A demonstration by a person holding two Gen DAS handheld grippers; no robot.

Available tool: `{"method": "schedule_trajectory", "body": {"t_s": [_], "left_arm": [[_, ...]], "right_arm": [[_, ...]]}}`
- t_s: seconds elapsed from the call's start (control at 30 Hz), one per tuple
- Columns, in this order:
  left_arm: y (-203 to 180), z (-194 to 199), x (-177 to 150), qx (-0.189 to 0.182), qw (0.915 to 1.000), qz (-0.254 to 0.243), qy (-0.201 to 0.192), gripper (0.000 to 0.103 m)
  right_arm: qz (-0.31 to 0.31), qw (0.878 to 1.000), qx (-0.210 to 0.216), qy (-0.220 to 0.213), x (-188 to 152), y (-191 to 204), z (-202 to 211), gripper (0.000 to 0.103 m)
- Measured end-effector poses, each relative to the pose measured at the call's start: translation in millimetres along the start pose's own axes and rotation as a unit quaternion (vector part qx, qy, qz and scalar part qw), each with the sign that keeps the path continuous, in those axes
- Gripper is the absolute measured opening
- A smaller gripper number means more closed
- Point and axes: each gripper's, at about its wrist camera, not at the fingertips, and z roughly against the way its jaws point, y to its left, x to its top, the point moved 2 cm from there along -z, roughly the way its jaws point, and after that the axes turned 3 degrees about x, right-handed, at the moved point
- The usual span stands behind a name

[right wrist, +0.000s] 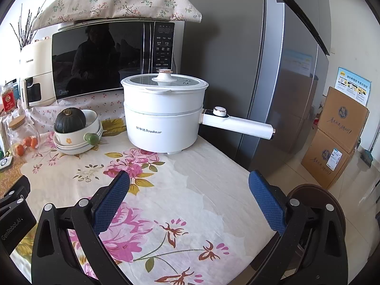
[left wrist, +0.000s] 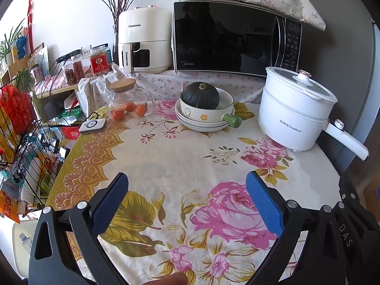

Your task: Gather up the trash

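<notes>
My left gripper (left wrist: pixel 187 178) hovers open over the flowered tablecloth (left wrist: pixel 190 156), with nothing between its blue pads (left wrist: pixel 263 201). My right gripper (right wrist: pixel 190 175) is also open and empty, over the table's right part near its edge. Each gripper shows in the other's view: the right one (left wrist: pixel 351 216) at the far right, the left one (right wrist: pixel 14 213) at the far left. No loose scrap of trash shows on the cloth in either view. Low at the left stands a white container (left wrist: pixel 22 244) with a plastic bottle (left wrist: pixel 26 239) in it.
A white electric pot (right wrist: pixel 163 118) with a long handle (right wrist: pixel 239 123) stands at the back right. Stacked bowls with a dark squash (left wrist: pixel 200 95), a glass jar of oranges (left wrist: pixel 128 102), a microwave (left wrist: pixel 228 38) and an air fryer (left wrist: pixel 144 40) fill the back. A wire rack (left wrist: pixel 26 147) is on the left, a fridge (right wrist: pixel 285 71), boxes (right wrist: pixel 337 137) and a brown round stool (right wrist: pixel 315 204) on the right.
</notes>
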Motion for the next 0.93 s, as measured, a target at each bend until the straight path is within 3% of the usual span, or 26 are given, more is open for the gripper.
{"method": "schedule_trajectory", "body": {"t_s": [0.47,0.5,0.57,0.6,0.7,0.77,0.83,0.93], "left_arm": [[-0.2,0.5,-1.1,0.004,0.9999,-0.003,-0.012,0.096],[-0.2,1.2,-0.7,0.001,0.9999,-0.003,-0.015,0.093],[1.0,2.0,0.0,-0.009,0.9998,0.003,-0.018,0.077],[1.6,1.0,0.2,-0.013,0.9998,0.006,-0.015,0.077],[1.8,-1.5,0.2,-0.025,0.9996,0.008,-0.011,0.078],[0.2,-1.6,0.5,-0.024,0.9997,0.005,-0.007,0.092],[-2.2,-0.1,0.2,-0.019,0.9998,-0.002,-0.010,0.096],[-4.1,1.7,-0.9,-0.015,0.9998,-0.006,-0.013,0.096]], "right_arm": [[0.006,1.000,0.000,0.006,-2.6,0.7,-1.5,0.096],[0.005,1.000,0.000,0.005,-2.7,0.3,-1.6,0.096],[0.003,1.000,0.000,0.005,-2.6,-0.9,-2.0,0.096],[0.002,1.000,0.000,0.006,-2.7,-1.7,-2.2,0.096],[0.001,1.000,0.000,0.007,-2.4,-3.3,-3.0,0.096],[0.001,1.000,0.000,0.006,-2.3,-4.1,-2.7,0.096],[0.000,1.000,0.001,0.006,-2.4,-4.3,-2.5,0.096],[0.001,1.000,0.001,0.004,-1.8,-4.3,-1.8,0.096]]}}
